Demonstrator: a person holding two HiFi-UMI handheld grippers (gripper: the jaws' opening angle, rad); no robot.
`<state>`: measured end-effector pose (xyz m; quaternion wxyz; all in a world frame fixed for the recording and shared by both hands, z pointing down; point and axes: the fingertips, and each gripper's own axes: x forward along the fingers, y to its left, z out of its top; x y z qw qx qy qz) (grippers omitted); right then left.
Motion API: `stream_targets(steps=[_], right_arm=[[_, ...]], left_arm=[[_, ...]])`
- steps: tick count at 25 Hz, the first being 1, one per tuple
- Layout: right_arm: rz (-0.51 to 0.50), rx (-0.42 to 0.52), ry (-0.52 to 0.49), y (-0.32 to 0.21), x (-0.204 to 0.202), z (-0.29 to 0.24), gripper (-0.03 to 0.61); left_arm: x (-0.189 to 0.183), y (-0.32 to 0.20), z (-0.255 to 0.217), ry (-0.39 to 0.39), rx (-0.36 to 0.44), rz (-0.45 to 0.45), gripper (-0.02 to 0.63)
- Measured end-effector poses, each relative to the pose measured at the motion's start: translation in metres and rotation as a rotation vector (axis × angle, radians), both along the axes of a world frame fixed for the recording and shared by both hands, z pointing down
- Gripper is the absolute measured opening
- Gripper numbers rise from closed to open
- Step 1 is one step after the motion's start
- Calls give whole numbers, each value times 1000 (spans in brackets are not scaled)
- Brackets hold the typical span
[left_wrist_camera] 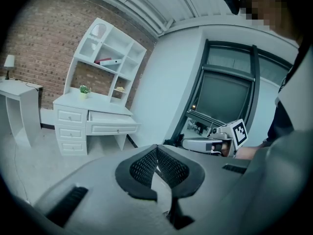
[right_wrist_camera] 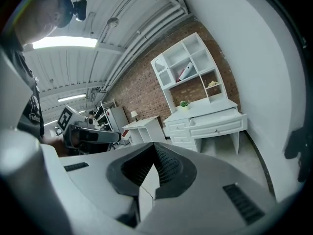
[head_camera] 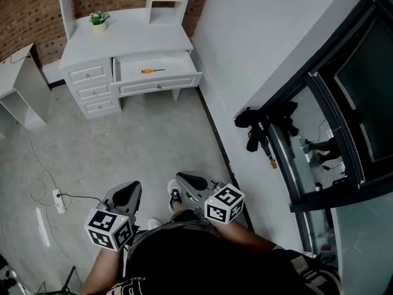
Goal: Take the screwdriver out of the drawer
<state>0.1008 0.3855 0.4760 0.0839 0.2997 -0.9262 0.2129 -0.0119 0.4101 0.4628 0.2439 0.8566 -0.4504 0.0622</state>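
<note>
1. Head view: we log the orange-handled screwdriver (head_camera: 152, 71) lying in the open drawer (head_camera: 158, 82) of the white desk (head_camera: 126, 39). The left gripper (head_camera: 130, 190) and right gripper (head_camera: 188, 180) are low by the person's body, well apart from the desk.
2. Left gripper view: we note the jaws pressed together on nothing, with the desk far ahead.
3. Right gripper view: we note the jaws likewise clenched and empty, with the desk distant and its drawer pulled out.

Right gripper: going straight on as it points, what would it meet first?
The right gripper has only bare floor ahead nearby; farther on, probably the white desk, though depth is unclear.
</note>
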Motion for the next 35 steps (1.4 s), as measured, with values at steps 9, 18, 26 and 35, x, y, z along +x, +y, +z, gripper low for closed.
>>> stream_targets(steps=[9, 18, 26, 35], right_arm=[[-16, 10, -16, -70, 12, -6, 6], [-19, 4, -44, -147, 29, -9, 5], [-38, -6, -76, -197, 37, -13, 6], [-78, -3, -94, -242, 48, -15, 5]], left_arm=[[10, -68, -7, -11, 4, -21, 15], [32, -140, -7, -30, -3, -18, 15], [44, -190, -18, -51, 1, -39, 15], [59, -231, -21, -58, 6, -76, 15]])
